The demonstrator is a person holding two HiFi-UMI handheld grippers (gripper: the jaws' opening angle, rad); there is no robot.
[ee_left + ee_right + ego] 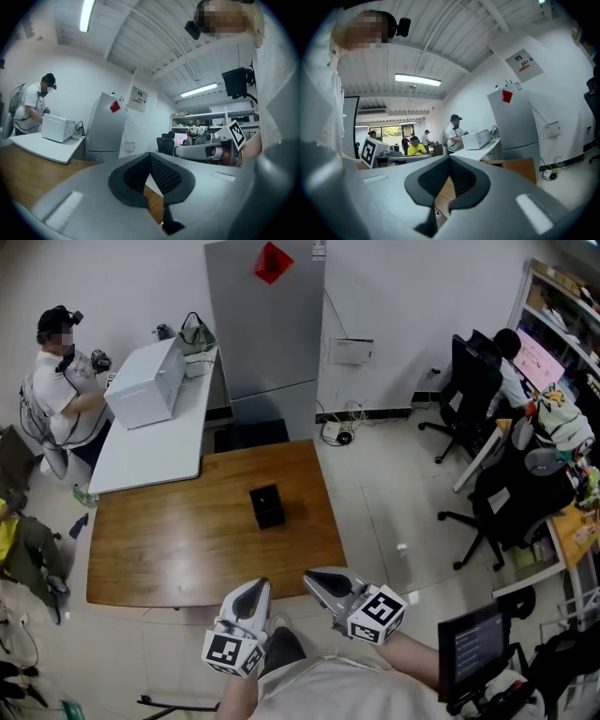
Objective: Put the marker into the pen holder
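The black pen holder [267, 506] stands upright near the middle of the wooden table [169, 549]. I see no marker in any view. My left gripper [255, 585] and right gripper [313, 577] hover side by side just off the table's near edge, close to my body, well short of the holder. Both are shut with nothing between the jaws. In the left gripper view the left gripper [150, 158] points over the table, and the right gripper [206, 151] shows beside it. The right gripper view shows the right gripper [449, 161] shut above the wood.
A white table [150, 451] with a white box [145, 382] adjoins the far left corner, where a person [56, 381] stands. A grey cabinet [267, 324] rises behind the table. Office chairs [506, 493] and a monitor [473, 643] crowd the right side.
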